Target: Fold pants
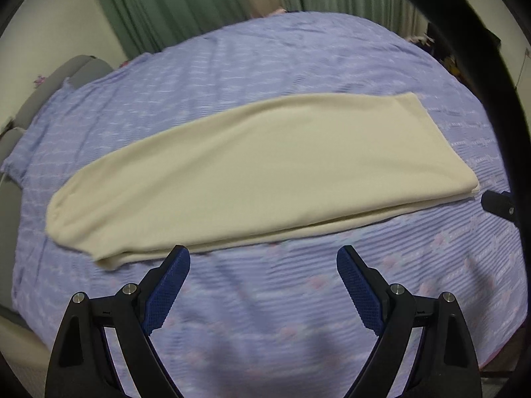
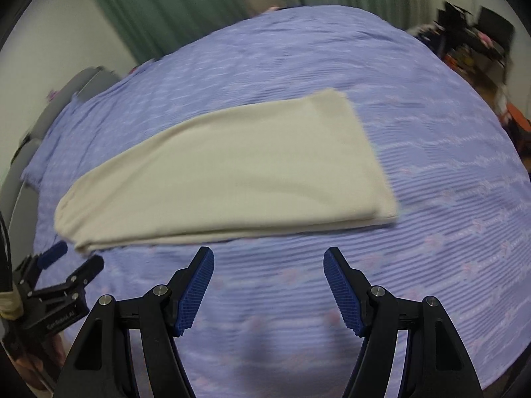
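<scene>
Cream pants (image 1: 252, 169) lie folded lengthwise into one long strip on the lilac bedspread (image 1: 265, 298), narrow end at the left, wide end at the right. My left gripper (image 1: 263, 255) hovers open just short of the strip's near edge, nothing between its blue pads. In the right wrist view the same pants (image 2: 225, 179) stretch across the bed, and my right gripper (image 2: 268, 255) stands open over bare bedspread (image 2: 431, 232) in front of them. The left gripper (image 2: 71, 265) also shows at the lower left of that view, near the strip's narrow end. A tip of the right gripper (image 1: 497, 204) shows beside the wide end.
Green curtains (image 1: 186, 3) hang behind the bed. A grey padded headboard (image 1: 49, 86) runs along the left side. Dark clutter (image 2: 474, 39) stands past the bed's far right edge. A black cable (image 1: 491, 99) arcs across the right of the left wrist view.
</scene>
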Available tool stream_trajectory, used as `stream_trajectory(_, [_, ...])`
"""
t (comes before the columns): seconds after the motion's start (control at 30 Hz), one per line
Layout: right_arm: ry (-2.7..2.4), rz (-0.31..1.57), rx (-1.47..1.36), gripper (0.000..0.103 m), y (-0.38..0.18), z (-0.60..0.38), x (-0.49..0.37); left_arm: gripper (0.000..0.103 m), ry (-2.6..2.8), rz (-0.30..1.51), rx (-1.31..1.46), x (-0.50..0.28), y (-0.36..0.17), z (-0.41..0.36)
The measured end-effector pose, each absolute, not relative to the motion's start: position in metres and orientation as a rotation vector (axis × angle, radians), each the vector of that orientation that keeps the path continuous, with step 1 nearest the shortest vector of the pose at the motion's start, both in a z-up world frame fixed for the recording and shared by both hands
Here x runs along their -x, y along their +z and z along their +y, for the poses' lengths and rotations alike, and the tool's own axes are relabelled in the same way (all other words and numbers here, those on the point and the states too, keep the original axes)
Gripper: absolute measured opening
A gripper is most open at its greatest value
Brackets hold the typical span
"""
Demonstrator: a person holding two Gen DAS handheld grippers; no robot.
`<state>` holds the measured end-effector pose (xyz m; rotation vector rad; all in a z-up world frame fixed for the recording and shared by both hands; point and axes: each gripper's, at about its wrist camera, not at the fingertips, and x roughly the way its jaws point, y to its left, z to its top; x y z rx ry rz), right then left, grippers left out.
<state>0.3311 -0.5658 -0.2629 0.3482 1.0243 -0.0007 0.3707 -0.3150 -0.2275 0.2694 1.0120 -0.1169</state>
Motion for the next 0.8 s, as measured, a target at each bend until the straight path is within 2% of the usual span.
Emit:
stream_trajectory(0.13, [-0.041, 0.995, -0.378, 0.068, -0.278, -0.607, -0.343, 0.091, -0.158, 1.0, -0.3, -0.386, -0.245, -0.36])
stream_trajectory(0.37, [-0.024, 1.013, -0.461, 0.054, -0.313, -0.646, -0.372, 0.091, -0.186, 1.013, -0.286, -0.405, -0.263, -0.403])
stream_trajectory(0.73, [0.052, 1.087, -0.562, 0.053, -0.355, -0.657, -0.397, 0.091, -0.173, 1.04, -0.261, -0.423, -0.281, -0.433])
stream_trajectory(0.77, [0.057, 1.093, -0.572, 0.049, -0.359, -0.659, -0.4, 0.091, -0.171, 1.045, -0.259, -0.425, -0.283, -0.435])
stream_trajectory(0.8, [0.06, 1.094, -0.574, 0.039, -0.361, -0.659, -0.403, 0.091, -0.169, 1.05, -0.257, -0.426, -0.284, -0.437])
